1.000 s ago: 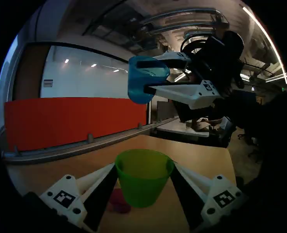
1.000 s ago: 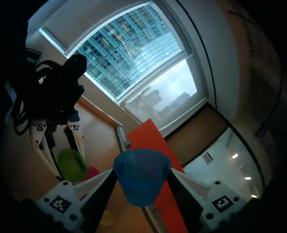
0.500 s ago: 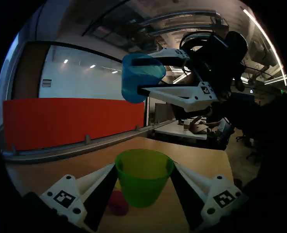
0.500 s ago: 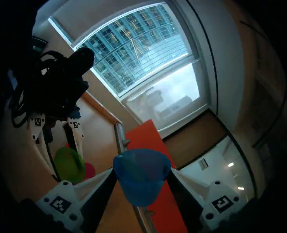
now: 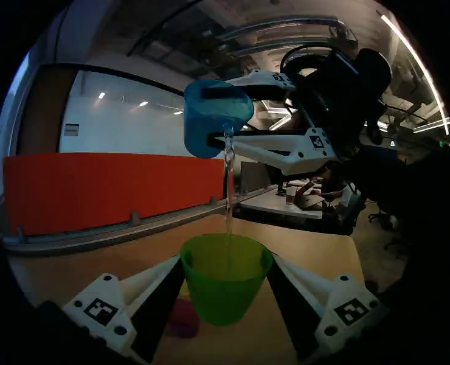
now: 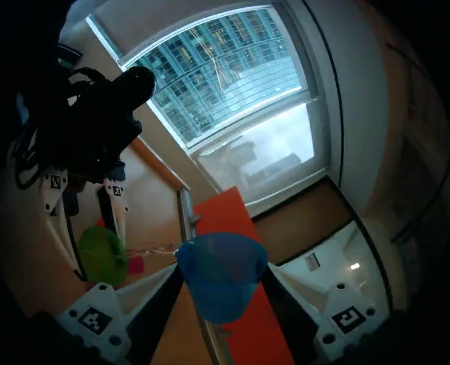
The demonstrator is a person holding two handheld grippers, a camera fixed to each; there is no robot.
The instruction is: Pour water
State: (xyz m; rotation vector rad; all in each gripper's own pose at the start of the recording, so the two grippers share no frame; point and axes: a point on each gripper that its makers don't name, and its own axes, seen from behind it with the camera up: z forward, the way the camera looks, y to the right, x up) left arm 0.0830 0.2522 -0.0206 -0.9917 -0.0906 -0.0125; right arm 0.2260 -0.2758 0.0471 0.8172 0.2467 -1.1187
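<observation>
In the left gripper view my left gripper point(image 5: 225, 283) is shut on a green cup point(image 5: 226, 285), held upright above the wooden table point(image 5: 310, 243). Above it the right gripper point(image 5: 225, 118) holds a blue cup point(image 5: 216, 118) tipped on its side, and a thin stream of water point(image 5: 228, 182) falls from its rim into the green cup. In the right gripper view my right gripper point(image 6: 222, 283) is shut on the blue cup point(image 6: 222, 277); the green cup point(image 6: 102, 255) sits off to the left between the left gripper's white fingers point(image 6: 117, 207).
A small pink cup point(image 5: 182, 319) stands on the table behind the green one, and shows as a pink spot point(image 6: 136, 264) in the right gripper view. An orange wall panel point(image 5: 109, 185) runs along the table's far edge. A large window point(image 6: 243, 109) lies beyond.
The right gripper has tipped the blue cup further and shifted it over the green cup. Water now runs out; before, none was falling. The green cup has stayed put.
</observation>
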